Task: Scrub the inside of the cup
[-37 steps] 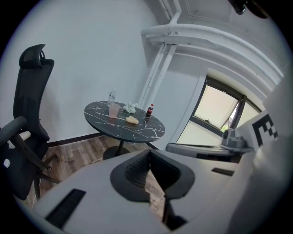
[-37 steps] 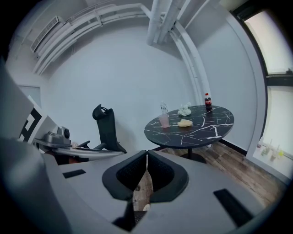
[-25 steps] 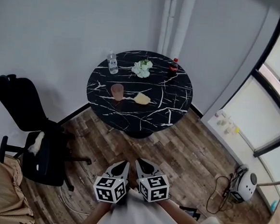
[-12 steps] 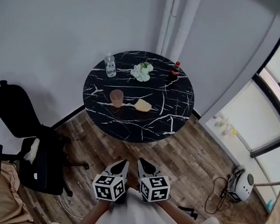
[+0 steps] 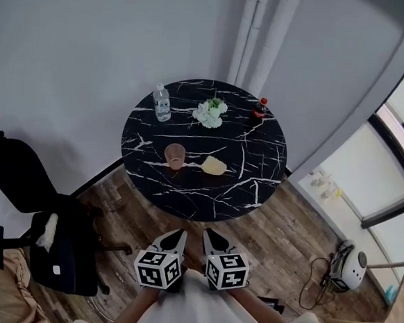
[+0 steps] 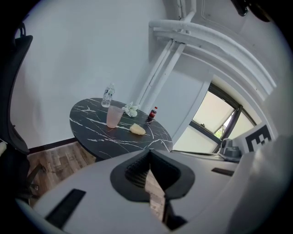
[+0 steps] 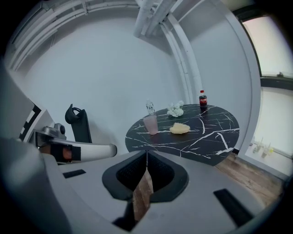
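Head view: nearer the black marble table (image 5: 185, 203) than a second ago, lower and larger in frame now, with the office chair (image 5: 62, 245) slid toward the left edge. Reads as walking up, not yet working. Pink cup (image 5: 175, 155) upright on the near-left part of the tabletop, yellow sponge (image 5: 214, 166) just beside it on its right, not touching. Water bottle (image 5: 162, 102), flowers (image 5: 211, 113) and cola bottle (image 5: 259, 110) along the far side. At the bottom of frame, left gripper (image 5: 179, 235) and right gripper (image 5: 207, 233) side by side, close to the body, over wood floor (image 5: 273, 232), well apart from the table, same spot in frame as before. Left gripper view: jaws pressed together, nothing between the pads, only floor showing through the slit; cup (image 6: 113, 117) and sponge (image 6: 137, 130) far ahead on the table. Right gripper view: jaws likewise closed tight and empty; cup (image 7: 150, 124) upright, sponge (image 7: 180, 129) beside it, both distant. For the task: approach only, scrubbing not begun. Likely still to come: reaching the table, opening up, taking the sponge, steadying the cup.
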The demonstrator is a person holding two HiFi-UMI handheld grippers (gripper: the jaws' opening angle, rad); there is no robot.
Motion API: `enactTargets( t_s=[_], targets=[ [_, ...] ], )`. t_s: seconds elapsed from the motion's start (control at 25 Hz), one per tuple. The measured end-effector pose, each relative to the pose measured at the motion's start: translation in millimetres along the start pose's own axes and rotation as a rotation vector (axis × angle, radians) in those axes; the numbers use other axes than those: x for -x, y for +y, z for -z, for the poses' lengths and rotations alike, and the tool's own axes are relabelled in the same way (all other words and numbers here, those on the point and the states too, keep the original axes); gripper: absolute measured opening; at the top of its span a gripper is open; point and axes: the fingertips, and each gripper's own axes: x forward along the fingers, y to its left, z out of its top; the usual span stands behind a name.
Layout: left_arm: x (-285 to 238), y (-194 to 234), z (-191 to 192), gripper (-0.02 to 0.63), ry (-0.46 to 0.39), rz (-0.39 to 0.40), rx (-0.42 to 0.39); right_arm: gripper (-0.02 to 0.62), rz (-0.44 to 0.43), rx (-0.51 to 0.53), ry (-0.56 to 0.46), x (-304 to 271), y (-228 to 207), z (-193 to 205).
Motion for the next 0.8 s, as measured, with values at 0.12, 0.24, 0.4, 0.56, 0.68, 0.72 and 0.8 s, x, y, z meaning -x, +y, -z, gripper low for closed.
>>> enactTargets(
  t_s=[0.12,0.24,0.4,0.56,0.68,0.72,0.8],
  targets=[
    [-3,12,-9,0.009,0.006,0.018,-0.004,0.035,0.024,-0.013,0.0,-11,3,-5],
    [-6,22,-18,0.009,0.012,0.042,-0.008,0.035,0.047,-0.03,-0.007,-20,5,-10],
    [-11,35,-28,0.009,0.026,0.084,-0.027,0.035,0.079,-0.068,-0.025,-32,9,-16],
    [-12,49,-37,0.009,0.037,0.115,-0.041,0.035,0.101,-0.081,-0.022,-43,20,-18],
    [-12,58,-44,0.009,0.035,0.136,-0.041,0.035,0.105,-0.071,-0.022,-50,31,-21],
    [-13,61,-46,0.009,0.035,0.14,-0.039,0.035,0.105,-0.069,-0.027,-51,34,-22],
    [-15,65,-48,0.009,0.04,0.149,-0.035,0.035,0.112,-0.075,-0.04,-52,37,-24]
  ],
)
